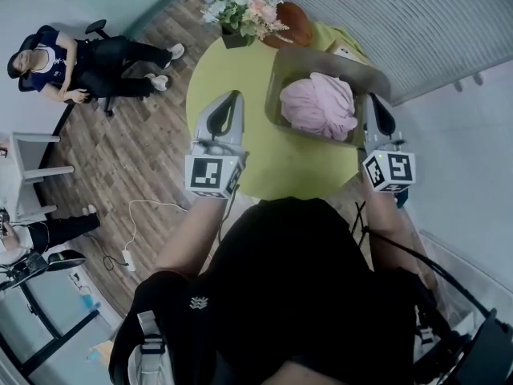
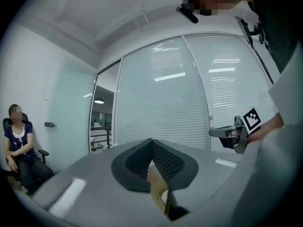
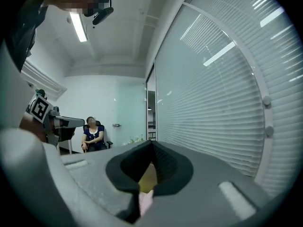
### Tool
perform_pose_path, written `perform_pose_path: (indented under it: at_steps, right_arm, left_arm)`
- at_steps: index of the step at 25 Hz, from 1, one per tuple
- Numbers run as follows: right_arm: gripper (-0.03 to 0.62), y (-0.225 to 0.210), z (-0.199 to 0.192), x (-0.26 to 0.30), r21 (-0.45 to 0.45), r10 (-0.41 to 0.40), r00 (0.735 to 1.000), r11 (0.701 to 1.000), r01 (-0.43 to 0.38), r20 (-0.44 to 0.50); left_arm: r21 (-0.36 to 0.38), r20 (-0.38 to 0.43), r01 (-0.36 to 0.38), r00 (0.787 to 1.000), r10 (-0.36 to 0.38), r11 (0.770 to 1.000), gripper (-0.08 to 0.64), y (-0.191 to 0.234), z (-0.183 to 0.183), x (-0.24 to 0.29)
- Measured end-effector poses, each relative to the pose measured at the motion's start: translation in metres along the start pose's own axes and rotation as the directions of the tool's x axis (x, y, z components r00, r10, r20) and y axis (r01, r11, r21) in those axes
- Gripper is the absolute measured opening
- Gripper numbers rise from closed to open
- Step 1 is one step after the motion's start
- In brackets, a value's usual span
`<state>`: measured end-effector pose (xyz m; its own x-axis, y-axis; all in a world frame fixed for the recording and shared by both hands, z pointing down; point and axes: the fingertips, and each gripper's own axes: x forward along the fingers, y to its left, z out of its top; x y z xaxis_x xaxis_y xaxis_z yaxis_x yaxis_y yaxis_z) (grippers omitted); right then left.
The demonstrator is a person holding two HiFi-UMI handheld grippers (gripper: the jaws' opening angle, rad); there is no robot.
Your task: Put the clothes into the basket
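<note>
A pile of pink clothes (image 1: 319, 105) lies inside the grey basket (image 1: 282, 70) on the round yellow-green table (image 1: 264, 163). My left gripper (image 1: 235, 99) hangs over the table just left of the basket, its jaws together with nothing between them. Over the basket's right rim is my right gripper (image 1: 377, 101), also shut and empty. In the left gripper view the left gripper (image 2: 151, 143) looks across the room at the blinds, with the right gripper (image 2: 236, 132) at its right. The right gripper (image 3: 151, 144) shows closed pads and the left gripper (image 3: 59, 123) at its left.
A flower pot (image 1: 239, 16) and a brown object (image 1: 296, 22) stand at the table's far edge. A white card (image 1: 345, 52) lies behind the basket. A person (image 1: 88, 62) sits on a chair at the far left. Blinds run along the right; a cable (image 1: 132, 231) lies on the floor.
</note>
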<state>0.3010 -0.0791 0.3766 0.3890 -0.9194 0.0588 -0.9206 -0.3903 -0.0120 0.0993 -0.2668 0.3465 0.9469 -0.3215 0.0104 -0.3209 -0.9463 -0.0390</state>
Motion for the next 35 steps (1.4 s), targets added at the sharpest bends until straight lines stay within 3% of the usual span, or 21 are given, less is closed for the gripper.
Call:
perform_pose_path:
  at_steps: [13,35]
  right_arm:
    - [0.002,0.017,-0.024,-0.013,0.035,0.088,0.995,0.996,-0.086,-0.044]
    - [0.002,0.022,-0.035,-0.018,0.034,0.089,0.994,0.996,-0.087,-0.060]
  left_arm:
    - [0.019,-0.052,-0.009,0.999,0.010,1.000,0.008,-0.013,-0.022,-0.028]
    - [0.013,-0.021,-0.011,1.000,0.011,1.000,0.008,-0.014,-0.018,-0.029]
